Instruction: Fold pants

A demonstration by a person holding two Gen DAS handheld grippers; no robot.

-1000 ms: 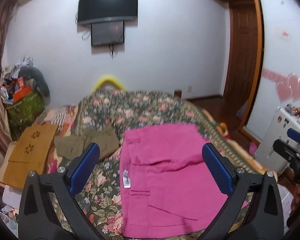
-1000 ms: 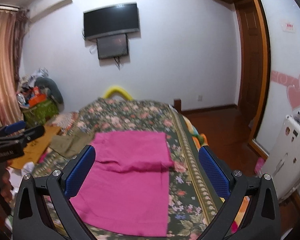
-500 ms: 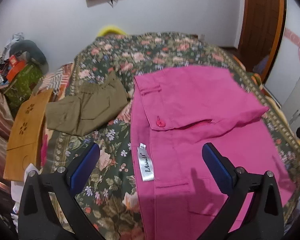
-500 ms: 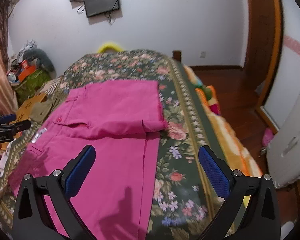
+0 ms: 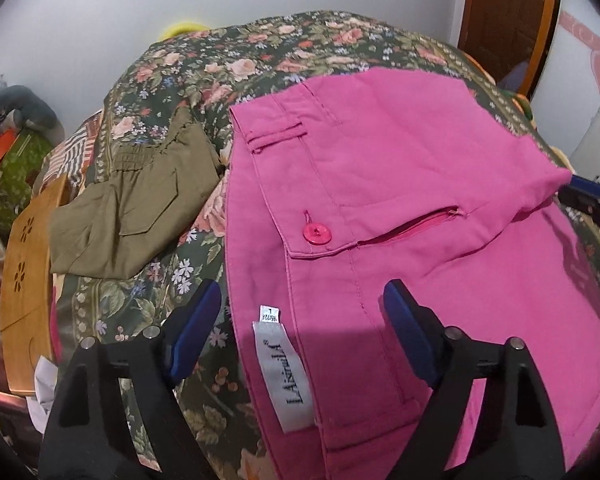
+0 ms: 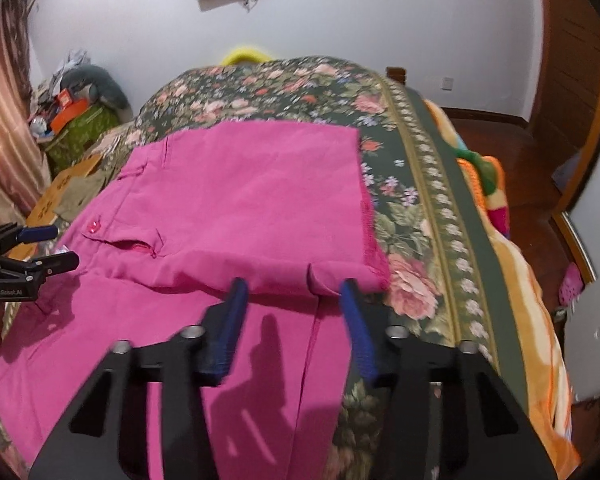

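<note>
On the floral bed (image 5: 260,60), left wrist view: pink pants (image 5: 420,184) lie flat, one fold already laid, the upper layer showing a belt loop, a pink button (image 5: 317,234) and a zip opening. Left claw (image 5: 302,304) released, jaws wide, straddling the waistband edge by the white label (image 5: 286,372); one finger over the bedspread, the other over pink cloth. Whether the fingertips touch the fabric cannot be told. Folded olive garment (image 5: 128,216) lies just beside the pants, wooden board (image 5: 24,280) at the bed's edge. Right wrist view: right claw (image 6: 294,294) released, jaws narrower, tips at the near edge of the folded layer, close to its fringed hem corner (image 6: 374,264). Pants (image 6: 240,192) span the bed's width; left claw (image 6: 40,246) visible at the far side. Judgement: mid-fold, both claws approaching grips for the next fold. Next move calls for pinching through all layers at matching points on opposite edges, then lifting together so the layers don't slide apart.
</note>
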